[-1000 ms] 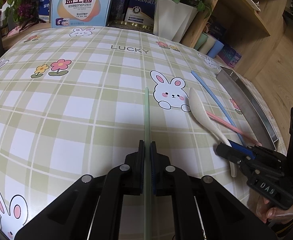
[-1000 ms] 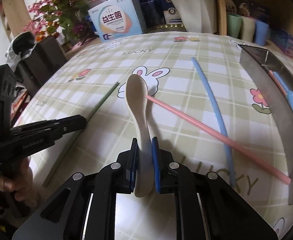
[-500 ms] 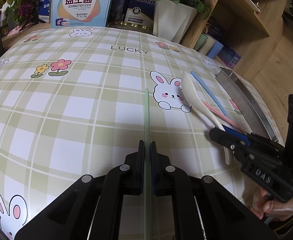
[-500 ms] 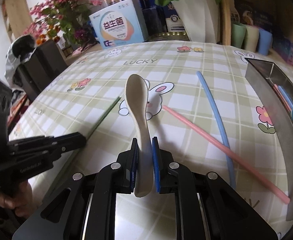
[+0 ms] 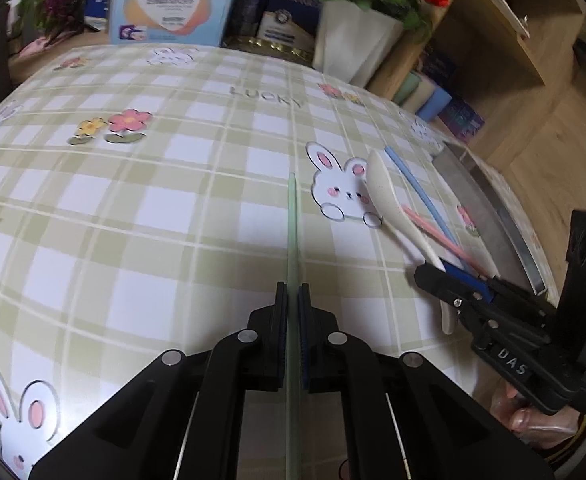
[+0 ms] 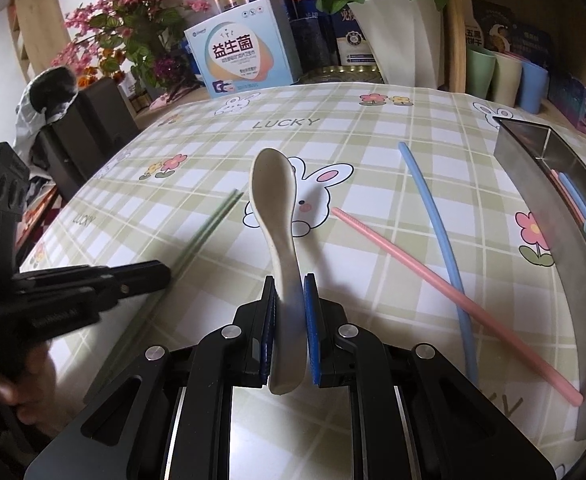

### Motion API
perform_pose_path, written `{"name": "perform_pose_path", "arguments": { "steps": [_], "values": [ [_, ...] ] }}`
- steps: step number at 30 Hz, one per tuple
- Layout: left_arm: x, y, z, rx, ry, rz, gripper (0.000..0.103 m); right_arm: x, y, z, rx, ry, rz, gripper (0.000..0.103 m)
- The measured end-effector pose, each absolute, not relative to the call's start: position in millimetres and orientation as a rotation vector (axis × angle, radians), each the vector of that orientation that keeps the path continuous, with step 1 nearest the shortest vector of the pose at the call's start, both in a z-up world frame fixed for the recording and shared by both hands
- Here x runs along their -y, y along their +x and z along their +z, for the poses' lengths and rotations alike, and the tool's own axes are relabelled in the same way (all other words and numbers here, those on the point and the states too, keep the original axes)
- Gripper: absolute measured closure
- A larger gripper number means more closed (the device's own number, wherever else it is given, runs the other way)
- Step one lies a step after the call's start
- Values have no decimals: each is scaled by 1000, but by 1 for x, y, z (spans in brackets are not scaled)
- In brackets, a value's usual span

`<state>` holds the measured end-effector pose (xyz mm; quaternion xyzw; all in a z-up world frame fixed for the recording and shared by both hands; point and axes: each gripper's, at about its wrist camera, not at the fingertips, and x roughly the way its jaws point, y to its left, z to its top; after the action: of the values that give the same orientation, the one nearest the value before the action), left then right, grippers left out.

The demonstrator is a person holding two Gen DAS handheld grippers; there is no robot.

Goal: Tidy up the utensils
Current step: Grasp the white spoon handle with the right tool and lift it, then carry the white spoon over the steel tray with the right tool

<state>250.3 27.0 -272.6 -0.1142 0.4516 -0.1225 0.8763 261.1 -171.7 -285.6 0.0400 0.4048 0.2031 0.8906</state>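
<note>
Utensils are clamped for transfer: left gripper (image 5: 291,304) grips green chopstick (image 5: 291,220), right gripper (image 6: 289,300) grips white spoon (image 6: 275,216), bound for metal tray (image 6: 541,200).

Checked rabbit-print table (image 6: 373,136): blue chopstick (image 6: 433,216), pink chopstick (image 6: 433,276), steel tray (image 6: 533,184) on it.

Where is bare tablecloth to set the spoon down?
Bare cloth lies between the green chopstick and the flower print, and beyond the spoon towards the LUCKY lettering. It is crowded between the pink chopstick, blue chopstick and metal tray.
</note>
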Motion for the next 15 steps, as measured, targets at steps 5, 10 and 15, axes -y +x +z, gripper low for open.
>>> {"name": "perform_pose_path", "arguments": {
  "steps": [5,10,15],
  "values": [
    [-34,243,-256,-909,-267,-226,98,173,259,-284,-823,86,413,89],
    [-39,235,-242,-884,-303,-207,98,176,255,-279,-795,89,395,89],
    [-33,232,-228,-860,-295,-208,98,203,244,-269,-745,164,343,89]
  ]
}}
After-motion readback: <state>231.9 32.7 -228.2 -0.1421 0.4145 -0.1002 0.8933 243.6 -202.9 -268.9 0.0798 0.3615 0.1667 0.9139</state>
